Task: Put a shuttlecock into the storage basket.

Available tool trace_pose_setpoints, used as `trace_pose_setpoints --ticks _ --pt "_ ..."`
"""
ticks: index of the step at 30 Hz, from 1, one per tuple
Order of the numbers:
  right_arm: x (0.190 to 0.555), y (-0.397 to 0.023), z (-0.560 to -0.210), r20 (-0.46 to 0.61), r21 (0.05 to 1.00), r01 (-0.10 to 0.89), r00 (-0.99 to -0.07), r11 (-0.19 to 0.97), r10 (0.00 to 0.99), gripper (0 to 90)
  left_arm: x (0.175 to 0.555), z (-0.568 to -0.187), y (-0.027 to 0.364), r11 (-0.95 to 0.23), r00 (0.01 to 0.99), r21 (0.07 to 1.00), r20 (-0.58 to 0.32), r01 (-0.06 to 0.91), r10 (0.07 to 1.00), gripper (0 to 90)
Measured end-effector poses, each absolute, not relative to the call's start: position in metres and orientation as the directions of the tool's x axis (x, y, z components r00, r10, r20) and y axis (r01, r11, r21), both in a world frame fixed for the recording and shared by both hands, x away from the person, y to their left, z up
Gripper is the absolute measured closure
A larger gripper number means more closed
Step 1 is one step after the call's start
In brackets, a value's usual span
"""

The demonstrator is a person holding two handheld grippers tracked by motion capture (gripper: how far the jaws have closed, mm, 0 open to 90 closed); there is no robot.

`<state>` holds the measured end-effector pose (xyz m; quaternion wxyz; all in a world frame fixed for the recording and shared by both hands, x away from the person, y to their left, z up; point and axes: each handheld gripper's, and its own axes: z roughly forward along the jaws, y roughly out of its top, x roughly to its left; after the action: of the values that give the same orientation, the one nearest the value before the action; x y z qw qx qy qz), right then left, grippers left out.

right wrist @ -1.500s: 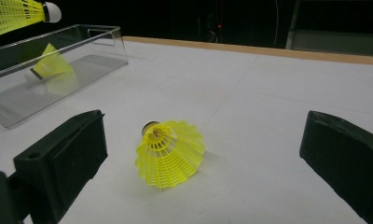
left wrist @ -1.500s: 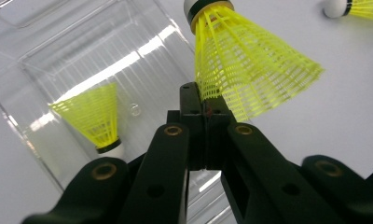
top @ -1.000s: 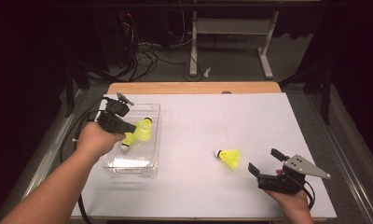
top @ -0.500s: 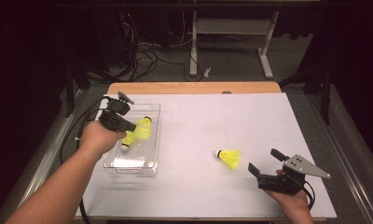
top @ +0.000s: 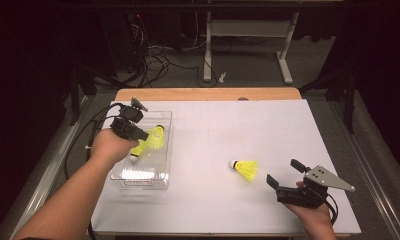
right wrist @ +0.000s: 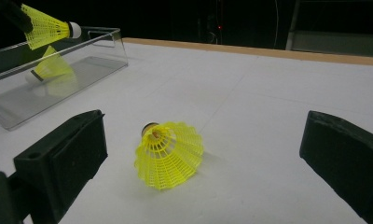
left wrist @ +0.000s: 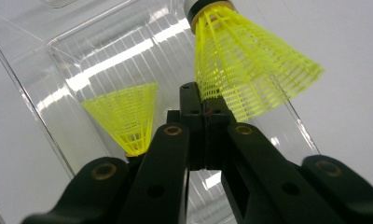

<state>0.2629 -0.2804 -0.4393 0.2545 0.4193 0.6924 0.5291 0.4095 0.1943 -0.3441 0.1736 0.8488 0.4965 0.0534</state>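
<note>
My left gripper [top: 144,135] hangs over a clear plastic box [top: 144,179] at the table's left, shut on the skirt edge of a yellow shuttlecock [top: 156,138]. In the left gripper view the jaws meet at the tips [left wrist: 204,100] with that shuttlecock [left wrist: 250,70] pinched there, cork end pointing away. A second yellow shuttlecock [left wrist: 126,116] lies inside the box below. A third shuttlecock [top: 245,169] lies on its side on the white table, just ahead of my right gripper [top: 283,172]. In the right gripper view that gripper [right wrist: 205,140] is open, apart from the shuttlecock [right wrist: 168,151].
The white sheet [top: 238,125] covers the table, with a wooden strip [top: 208,94] along the far edge. Cables trail off the left side to my left gripper. Beyond the table is dark floor with a desk frame [top: 248,45].
</note>
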Motion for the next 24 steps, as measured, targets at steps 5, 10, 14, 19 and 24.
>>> trace_pose_setpoints --ticks 5,10,14,19,24 --pt "0.263 -0.281 -0.439 0.092 0.946 0.311 -0.52 0.088 0.849 1.1 0.413 -0.349 0.193 -0.451 0.498 0.333 -0.068 0.828 0.865 89.9" --pt "0.263 -0.281 -0.44 0.092 0.945 0.314 -0.518 0.09 0.85 1.1 0.416 -0.354 0.19 -0.456 0.5 0.322 -0.065 0.83 0.864 89.9" --pt "0.263 -0.28 -0.44 0.091 0.945 0.313 -0.519 0.09 0.85 1.1 0.418 -0.36 0.188 -0.456 0.498 0.315 -0.062 0.832 0.865 89.9" --pt "0.263 -0.281 -0.44 0.092 0.946 0.313 -0.518 0.088 0.85 1.1 0.422 -0.366 0.189 -0.451 0.489 0.309 -0.058 0.838 0.87 89.8" --pt "0.263 -0.281 -0.44 0.094 0.945 0.314 -0.518 0.087 0.85 1.1 0.426 -0.372 0.186 -0.451 0.486 0.3 -0.05 0.841 0.873 89.8"
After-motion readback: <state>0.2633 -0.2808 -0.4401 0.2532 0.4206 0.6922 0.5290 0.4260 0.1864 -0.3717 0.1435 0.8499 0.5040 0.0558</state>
